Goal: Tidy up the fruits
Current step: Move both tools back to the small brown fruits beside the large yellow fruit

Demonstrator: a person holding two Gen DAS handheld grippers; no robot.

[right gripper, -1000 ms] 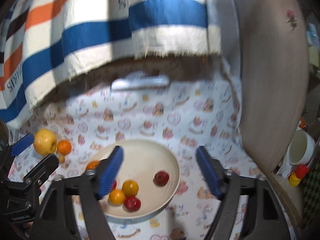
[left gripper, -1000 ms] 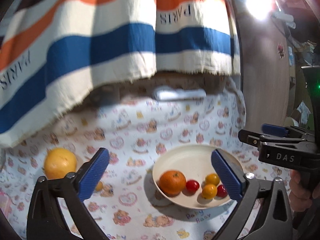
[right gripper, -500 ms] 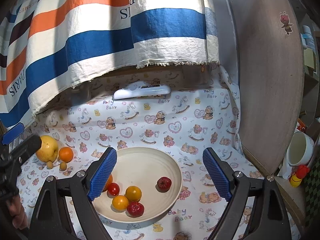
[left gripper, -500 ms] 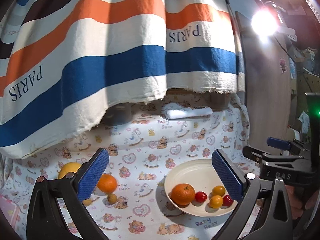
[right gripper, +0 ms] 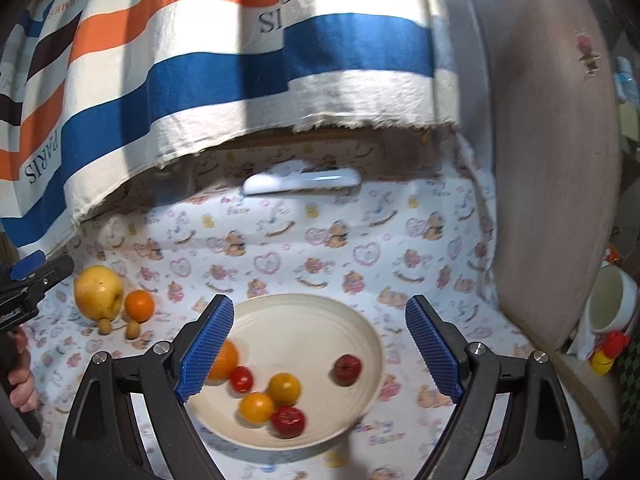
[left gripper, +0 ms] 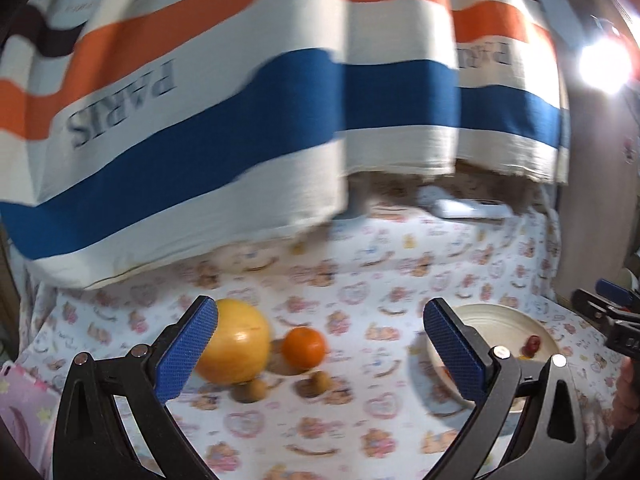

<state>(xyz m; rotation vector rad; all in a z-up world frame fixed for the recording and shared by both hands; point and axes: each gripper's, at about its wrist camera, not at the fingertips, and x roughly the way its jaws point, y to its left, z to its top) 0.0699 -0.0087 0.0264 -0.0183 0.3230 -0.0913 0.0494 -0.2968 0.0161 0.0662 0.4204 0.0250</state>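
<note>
Teddy-print cloth [right gripper: 320,248] covers the desk; near its left edge sit a yellow apple [left gripper: 234,346] and orange [left gripper: 303,347]. Both the left gripper [left gripper: 320,344] and right gripper [right gripper: 318,344] have fingers apart, empty, the right above the plate [right gripper: 304,312].

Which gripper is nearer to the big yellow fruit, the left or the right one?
Left. The left gripper faces the yellow fruit, which sits by its left finger. The right gripper hangs over the plate, further away.
</note>
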